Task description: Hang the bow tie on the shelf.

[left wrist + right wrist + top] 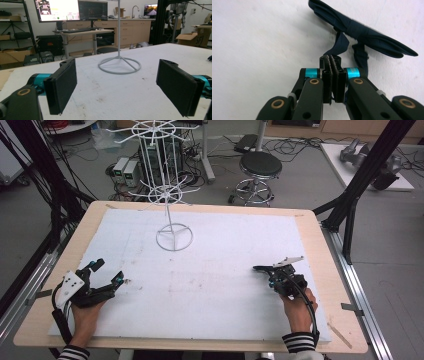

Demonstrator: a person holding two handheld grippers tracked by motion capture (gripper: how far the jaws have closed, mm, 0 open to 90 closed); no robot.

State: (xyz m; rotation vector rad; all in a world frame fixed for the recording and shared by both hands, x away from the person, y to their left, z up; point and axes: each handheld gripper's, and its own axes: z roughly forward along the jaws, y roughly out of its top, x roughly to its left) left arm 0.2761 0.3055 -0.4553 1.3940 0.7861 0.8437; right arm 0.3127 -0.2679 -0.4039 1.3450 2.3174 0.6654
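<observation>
Fingers: our right gripper is clamped on the dark blue bow tie's strap near the desk's right edge, probably for lifting, left gripper wide open, empty, near the left edge.

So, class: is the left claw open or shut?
Open. In the left gripper view the left claw has its two black pads set wide apart, with bare white table between them.
</observation>
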